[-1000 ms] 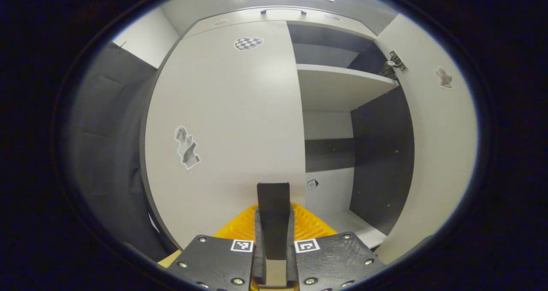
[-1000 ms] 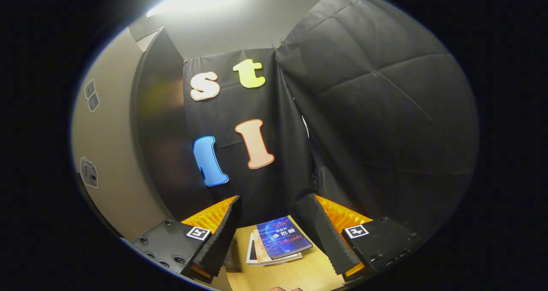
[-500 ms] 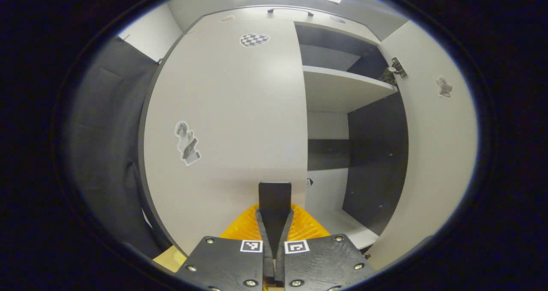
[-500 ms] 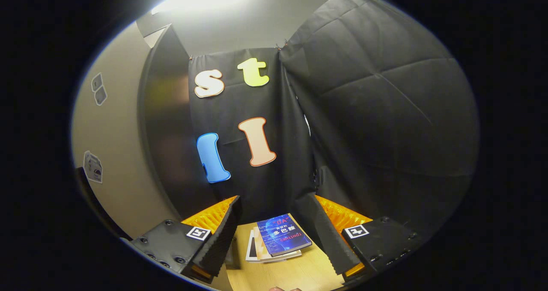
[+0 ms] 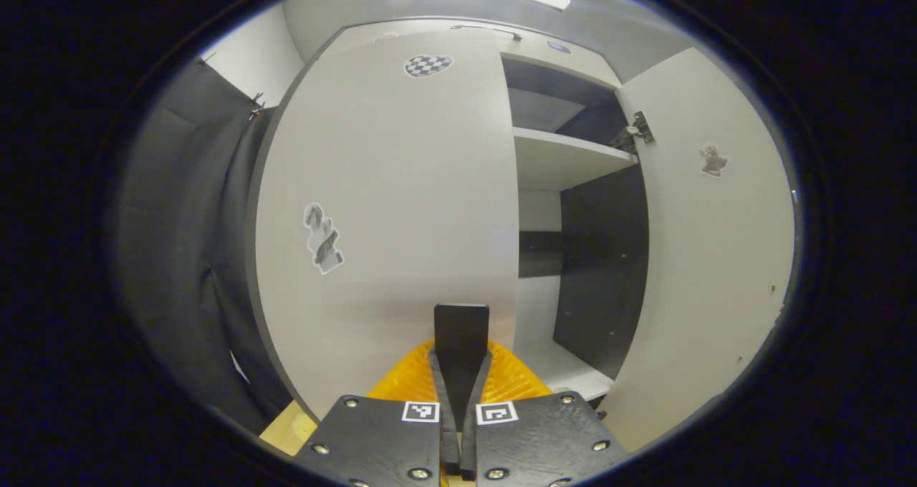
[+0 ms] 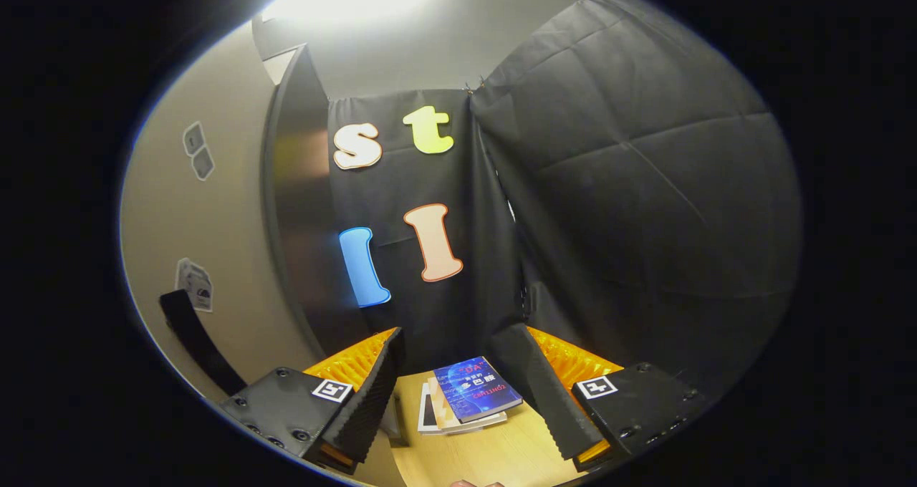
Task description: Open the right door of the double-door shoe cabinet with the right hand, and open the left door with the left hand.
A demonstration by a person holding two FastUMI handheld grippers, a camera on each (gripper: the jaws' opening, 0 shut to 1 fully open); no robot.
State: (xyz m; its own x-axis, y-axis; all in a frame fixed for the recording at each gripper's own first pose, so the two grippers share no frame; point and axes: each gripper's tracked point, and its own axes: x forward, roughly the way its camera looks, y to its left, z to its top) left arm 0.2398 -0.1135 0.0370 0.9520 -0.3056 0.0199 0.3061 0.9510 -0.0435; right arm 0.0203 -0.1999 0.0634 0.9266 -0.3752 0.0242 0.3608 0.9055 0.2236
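One door is already swung wide: the right door (image 5: pixel 709 258). I am bringing my left gripper (image 5: pixel 461 322), fingers pressed together, toward the closed left door (image 5: pixel 401 208); hooking its free edge squarely matters. My right gripper (image 6: pixel 458 358) is hanging spread apart.

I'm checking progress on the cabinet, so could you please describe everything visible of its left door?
The left door is a tall, flat, pale grey panel, matte like laminated board, and it stands shut, covering its half of the cabinet. It carries a checkered sticker near the top and a greyish picture sticker at mid-height. The left gripper, fingers closed together, points at its lower right edge; contact cannot be told.
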